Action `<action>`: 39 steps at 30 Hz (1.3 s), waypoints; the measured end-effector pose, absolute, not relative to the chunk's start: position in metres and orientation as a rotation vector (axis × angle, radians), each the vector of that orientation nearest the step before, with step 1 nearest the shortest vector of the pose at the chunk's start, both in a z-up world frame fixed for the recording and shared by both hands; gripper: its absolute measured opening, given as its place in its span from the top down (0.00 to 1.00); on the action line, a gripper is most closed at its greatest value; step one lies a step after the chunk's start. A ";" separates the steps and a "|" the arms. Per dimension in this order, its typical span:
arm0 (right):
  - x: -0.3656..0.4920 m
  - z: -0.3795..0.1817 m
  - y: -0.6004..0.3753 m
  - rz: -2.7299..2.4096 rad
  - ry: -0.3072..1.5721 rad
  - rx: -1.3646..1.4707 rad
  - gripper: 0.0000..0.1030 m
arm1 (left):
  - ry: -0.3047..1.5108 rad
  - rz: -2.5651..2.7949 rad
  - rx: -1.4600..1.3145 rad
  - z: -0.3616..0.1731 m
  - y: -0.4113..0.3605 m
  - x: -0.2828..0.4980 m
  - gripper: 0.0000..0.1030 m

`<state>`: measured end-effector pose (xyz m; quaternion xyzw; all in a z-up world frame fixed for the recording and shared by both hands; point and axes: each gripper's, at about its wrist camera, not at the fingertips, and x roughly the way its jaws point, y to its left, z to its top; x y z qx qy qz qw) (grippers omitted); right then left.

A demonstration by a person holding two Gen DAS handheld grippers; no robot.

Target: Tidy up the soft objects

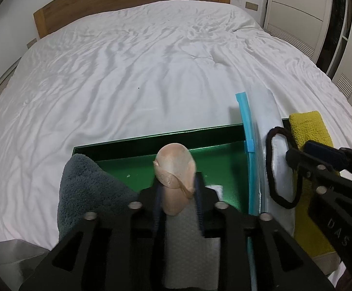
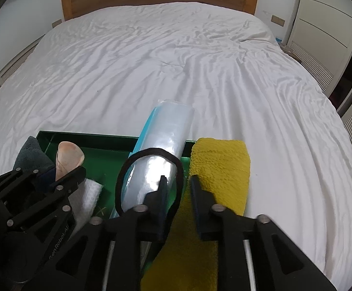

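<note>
black left gripper (image 1: 176, 189) fills the bottom centre of its view, jaws slightly parted around a peach ballet shoe (image 1: 174, 169) over the green tray (image 1: 151, 135). right gripper (image 2: 177, 189) stands partly spread, a black hair band (image 2: 149, 152) looping the rolled plastic bag (image 2: 168, 131) beside the yellow towel (image 2: 220, 165).

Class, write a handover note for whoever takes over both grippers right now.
Left gripper: peach slipper between its fingers, over the green tray; grip unclear.
Right gripper: open, black band between its fingers, looped round the rolled clear bag.
Grey towel at the tray's left end; yellow towel right of the bag.
Done: bag rolled and banded.
Left: probably set the slipper down, tidy the towels.
</note>
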<state>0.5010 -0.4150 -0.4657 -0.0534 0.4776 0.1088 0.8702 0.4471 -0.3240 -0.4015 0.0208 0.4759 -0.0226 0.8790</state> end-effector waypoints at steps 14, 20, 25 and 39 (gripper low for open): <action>0.486 -0.444 -0.423 0.228 0.940 -0.060 0.66 | 0.919 -0.037 0.042 -0.383 -0.323 0.437 0.37; 0.473 -0.426 -0.434 0.223 0.913 -0.026 0.65 | 0.891 -0.001 0.039 -0.368 -0.319 0.433 0.36; 0.449 -0.411 -0.443 0.183 0.897 -0.018 0.65 | 0.862 -0.033 0.030 -0.352 -0.321 0.414 0.36; 0.264 -0.328 -0.458 0.144 0.855 -0.132 0.55 | 0.792 -0.291 -0.027 -0.275 -0.277 0.206 0.36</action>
